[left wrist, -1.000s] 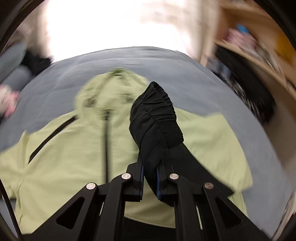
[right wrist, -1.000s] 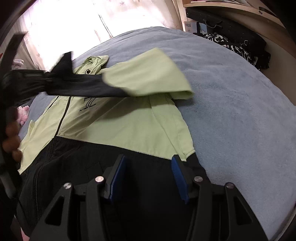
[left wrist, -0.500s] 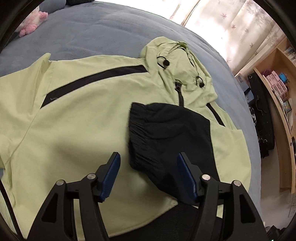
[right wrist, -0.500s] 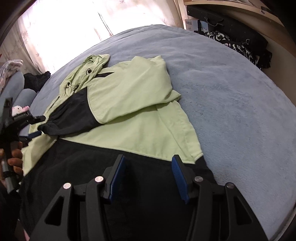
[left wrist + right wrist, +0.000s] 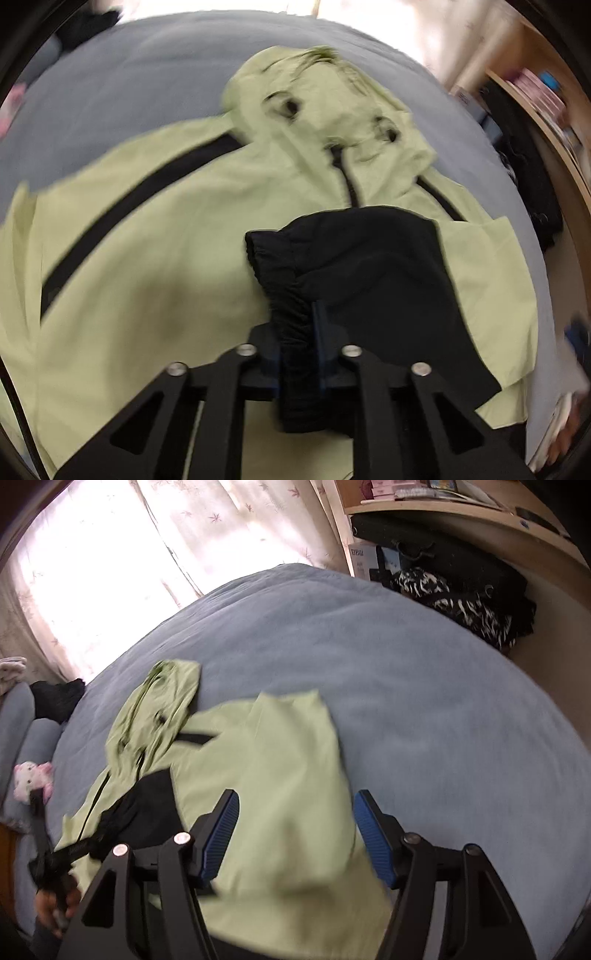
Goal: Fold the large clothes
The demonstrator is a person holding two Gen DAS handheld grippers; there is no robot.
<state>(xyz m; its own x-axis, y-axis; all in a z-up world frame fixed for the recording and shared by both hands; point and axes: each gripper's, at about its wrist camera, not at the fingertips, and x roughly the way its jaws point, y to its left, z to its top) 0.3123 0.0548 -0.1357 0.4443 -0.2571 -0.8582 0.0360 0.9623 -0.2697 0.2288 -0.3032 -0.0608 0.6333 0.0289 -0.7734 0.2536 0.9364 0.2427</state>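
Grey bed (image 5: 424,686) lies bare beyond jacket (image 5: 280,782) edge — cuff (image 5: 291,314) clamped.

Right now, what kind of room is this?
Probably a bedroom. A jacket lies on a big blue blanket like a bed's, a pillow and a pink plush toy sit by it, and a curtain covers a bright window.

One jacket (image 5: 155,258) lies on one bed (image 5: 424,701). It has one hood (image 5: 325,99), two toggles (image 5: 291,107) and one black cuff (image 5: 280,280). Two grippers (image 5: 298,354) (image 5: 295,834) show. One pink toy (image 5: 31,779) and two pillows (image 5: 16,709) sit at the bed's edge.
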